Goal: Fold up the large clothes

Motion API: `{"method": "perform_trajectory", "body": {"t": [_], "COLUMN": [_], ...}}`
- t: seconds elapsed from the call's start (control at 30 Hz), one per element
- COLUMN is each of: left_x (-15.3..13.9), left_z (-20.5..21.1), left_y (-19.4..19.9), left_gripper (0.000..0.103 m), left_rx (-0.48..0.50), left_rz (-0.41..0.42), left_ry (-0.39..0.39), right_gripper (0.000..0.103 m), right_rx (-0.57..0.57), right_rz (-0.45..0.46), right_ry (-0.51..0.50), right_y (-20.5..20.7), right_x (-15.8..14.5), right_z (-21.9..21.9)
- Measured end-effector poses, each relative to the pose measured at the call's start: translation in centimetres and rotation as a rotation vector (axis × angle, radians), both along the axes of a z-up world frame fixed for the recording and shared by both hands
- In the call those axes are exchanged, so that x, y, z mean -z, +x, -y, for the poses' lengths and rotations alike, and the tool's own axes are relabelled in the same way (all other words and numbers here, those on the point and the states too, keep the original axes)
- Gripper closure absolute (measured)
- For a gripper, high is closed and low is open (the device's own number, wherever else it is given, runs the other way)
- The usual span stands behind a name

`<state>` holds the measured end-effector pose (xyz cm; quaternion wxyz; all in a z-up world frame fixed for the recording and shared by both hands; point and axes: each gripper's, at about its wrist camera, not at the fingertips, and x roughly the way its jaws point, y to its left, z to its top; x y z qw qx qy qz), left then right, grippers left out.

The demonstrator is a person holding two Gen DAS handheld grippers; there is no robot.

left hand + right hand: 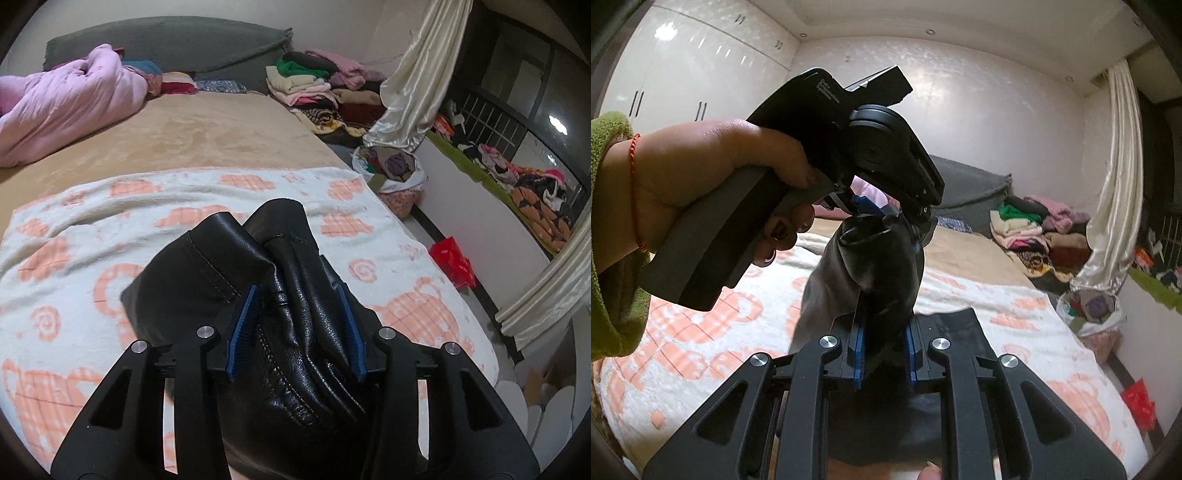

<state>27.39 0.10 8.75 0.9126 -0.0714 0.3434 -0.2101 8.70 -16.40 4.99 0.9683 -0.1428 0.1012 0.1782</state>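
Note:
A black leather garment [291,354] hangs bunched over the bed's white and orange blanket [92,236]. My left gripper [295,299] is shut on a thick fold of it, with both blue pads pressed into the leather. In the right wrist view a hand [701,173] in a green sleeve holds that left gripper [873,210], which pinches the garment's [882,266] upper end. My right gripper [884,339] is shut on the same garment lower down. The rest of the leather trails onto the blanket [1015,317] below it.
A pink quilt [62,107] and a grey cushion [166,44] lie at the bed's head. Stacked folded clothes [314,81] stand at the far right corner. Past the bed's right edge are a cream curtain [417,81], a bag of clothes [395,166] and a red bag [452,260].

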Motion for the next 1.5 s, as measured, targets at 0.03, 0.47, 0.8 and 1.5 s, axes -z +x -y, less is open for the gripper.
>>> {"method": "perform_trajectory", "body": {"t": [0.03, 0.47, 0.8, 1.5], "left_x": [0.2, 1.5, 10.4, 10.9], "left_z": [0.7, 3.8, -4.6, -7.1], "left_y": [0.2, 0.8, -1.5, -2.6], "left_gripper": [0.068, 0.06, 0.04, 0.035], "left_rx": [0.005, 0.042, -0.13, -0.118], "left_rz": [-0.002, -0.027, -0.159, -0.162], "left_ry": [0.009, -0.04, -0.053, -0.174], "right_gripper": [0.088, 0.088, 0.086, 0.081], "right_rx": [0.003, 0.056, 0.007, -0.156], "right_rz": [-0.008, -0.159, -0.52, -0.605], "right_ry": [0.007, 0.097, 0.464, 0.263], "right_y": [0.1, 2.4, 6.0, 15.6], "right_x": [0.2, 3.1, 6.3, -3.9], "right_z": [0.3, 4.8, 10.1, 5.8]}}
